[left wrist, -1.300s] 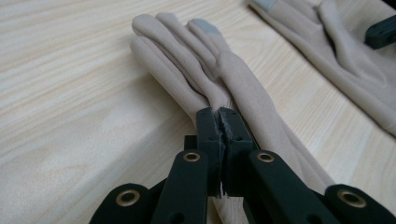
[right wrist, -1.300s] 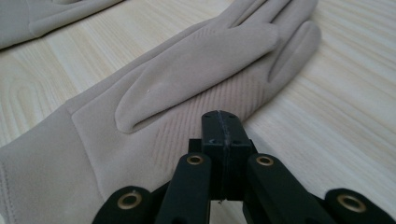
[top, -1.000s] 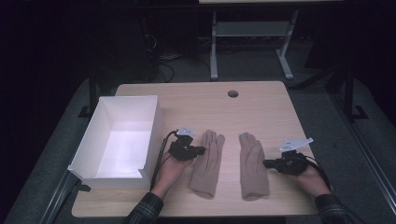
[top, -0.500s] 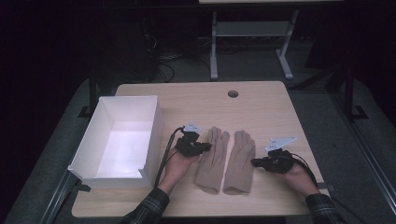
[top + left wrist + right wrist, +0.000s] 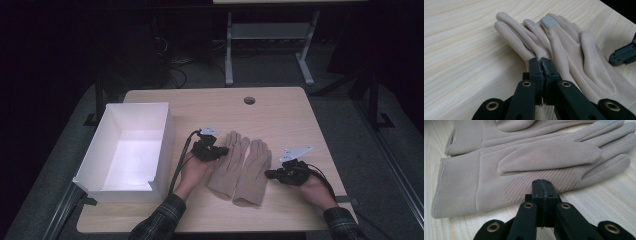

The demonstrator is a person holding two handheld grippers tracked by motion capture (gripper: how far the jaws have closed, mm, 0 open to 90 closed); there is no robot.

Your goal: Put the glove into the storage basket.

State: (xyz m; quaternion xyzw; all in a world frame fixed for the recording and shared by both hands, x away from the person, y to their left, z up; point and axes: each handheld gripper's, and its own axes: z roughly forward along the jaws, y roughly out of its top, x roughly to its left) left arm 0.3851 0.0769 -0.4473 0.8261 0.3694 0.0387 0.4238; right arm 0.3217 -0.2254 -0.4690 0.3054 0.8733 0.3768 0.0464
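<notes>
Two beige gloves lie palm-down side by side on the wooden table [image 5: 280,115], fingers pointing away from me. The left glove [image 5: 229,165] [image 5: 511,30] and the right glove [image 5: 253,172] [image 5: 536,155] touch along their inner edges. My left gripper [image 5: 223,150] [image 5: 542,61] is shut, its tip against the left glove's outer edge near the base of the fingers. My right gripper [image 5: 268,174] [image 5: 542,182] is shut too, its tip against the right glove's outer edge below the thumb. I see no fabric between either pair of jaws.
An open white box [image 5: 165,140], with nothing inside, stands at the table's left, close to my left forearm. A round cable hole [image 5: 249,100] sits near the far edge. Bare wood lies beyond the gloves and to the right.
Both hands moved inward and slid the gloves toward each other. The gap between the gloves has closed and they now lie touching. Both pairs of jaws stayed shut.
</notes>
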